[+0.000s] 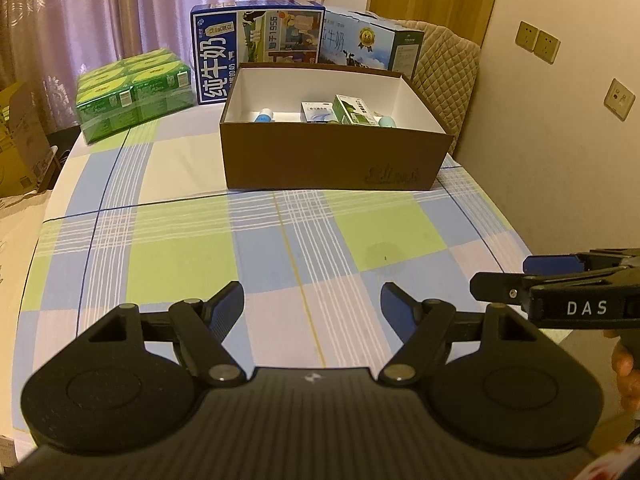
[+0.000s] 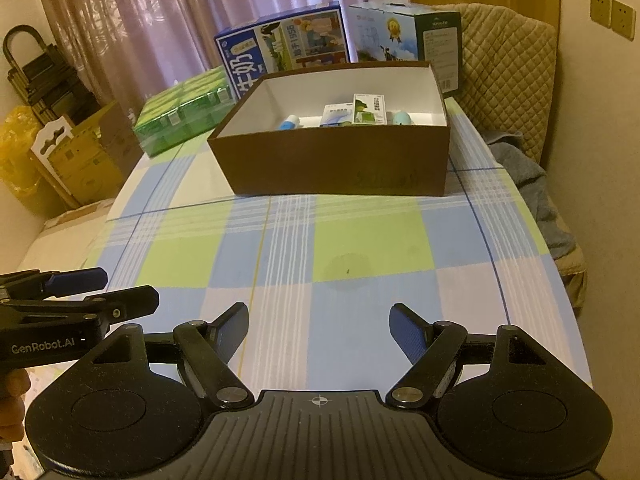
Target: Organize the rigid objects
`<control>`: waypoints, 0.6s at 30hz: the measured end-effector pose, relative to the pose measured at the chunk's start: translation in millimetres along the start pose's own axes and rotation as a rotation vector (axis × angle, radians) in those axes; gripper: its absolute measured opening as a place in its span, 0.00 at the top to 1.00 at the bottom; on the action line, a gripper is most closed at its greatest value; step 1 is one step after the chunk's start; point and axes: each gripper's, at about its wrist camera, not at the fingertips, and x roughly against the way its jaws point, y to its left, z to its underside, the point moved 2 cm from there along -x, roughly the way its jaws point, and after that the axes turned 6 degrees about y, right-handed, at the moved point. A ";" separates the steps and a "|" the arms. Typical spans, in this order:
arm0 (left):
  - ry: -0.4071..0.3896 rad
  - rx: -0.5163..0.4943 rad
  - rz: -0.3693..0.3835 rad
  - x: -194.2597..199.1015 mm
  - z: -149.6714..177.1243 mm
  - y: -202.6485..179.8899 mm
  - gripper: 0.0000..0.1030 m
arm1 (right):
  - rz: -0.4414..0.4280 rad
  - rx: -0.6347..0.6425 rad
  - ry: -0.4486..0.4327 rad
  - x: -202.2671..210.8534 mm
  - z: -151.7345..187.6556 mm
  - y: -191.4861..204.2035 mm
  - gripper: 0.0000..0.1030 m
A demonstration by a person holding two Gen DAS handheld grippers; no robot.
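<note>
Well apart, brown box (image 1: 328, 160), both claws gaping, bare tablecloth (image 1: 200, 256) between

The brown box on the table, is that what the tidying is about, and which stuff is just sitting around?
Part of the job:
brown box
green-and-white carton inside it
white-and-blue carton inside it
small blue-and-white bottle inside it
left gripper and right gripper, both open and empty

Just lying about:
green pack
blue milk carton
pale milk carton
quilted chair
</note>
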 end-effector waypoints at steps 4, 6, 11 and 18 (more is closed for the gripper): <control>0.002 0.001 -0.004 0.6 2.0 -1.6 0.30 | -0.005 -0.001 0.005 0.8 3.1 -1.5 0.28; 0.002 0.000 -0.005 0.7 2.7 -2.7 0.30 | -0.006 -0.001 0.006 1.2 3.4 -1.7 0.28; 0.001 -0.001 -0.005 0.2 3.1 -2.9 0.30 | -0.006 -0.002 0.006 1.0 3.7 -1.8 0.28; -0.003 -0.003 -0.005 -0.9 1.3 -2.7 0.30 | -0.006 -0.006 0.009 0.0 2.0 -3.8 0.28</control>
